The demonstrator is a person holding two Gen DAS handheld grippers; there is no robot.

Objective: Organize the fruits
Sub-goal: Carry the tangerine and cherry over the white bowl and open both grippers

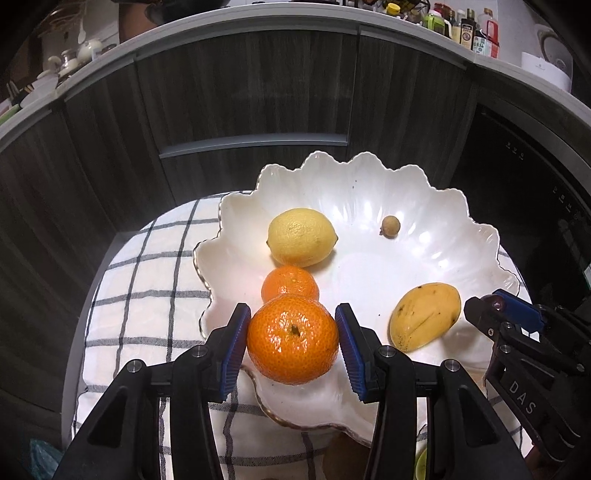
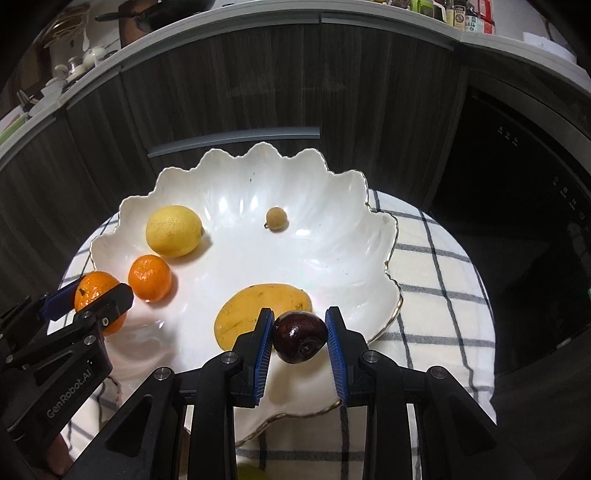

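The left gripper (image 1: 293, 345) holds a big orange (image 1: 293, 339) between its blue pads. Both pads press on the fruit's sides, so the jaws are closed on it. It sits over the near edge of the white bowl (image 1: 413, 184), w/ the bowl rim right under it.

The right gripper (image 2: 300, 341) has a dark red fruit (image 2: 300, 336) between its pads. The left pad touches the fruit. On the right side a thin gap shows, so the jaws look a bit loose around it. The fruit is over the near part of the bowl, just in front of the mango (image 2: 258, 312).

In the left wrist view, the right gripper shows at the right edge, beside the mango. In the right wrist view, the left gripper & its orange show at the left edge.

In the bowl, a small orange (image 1: 290, 283) lies right behind the big one. The lemon (image 1: 301, 237) lies just behind it, touching or almost. The mango lies on the right side, apart from them. A tiny brown round fruit (image 1: 390, 226) sits alone, farther back.

The bowl has a wavy rim & rests on a white cloth w/ dark lines (image 1: 147, 295). Behind it are dark wood cupboard doors (image 1: 240, 92). On the counter (image 1: 406, 27) up top are bottles (image 1: 469, 33) & cups, too small to tell more.
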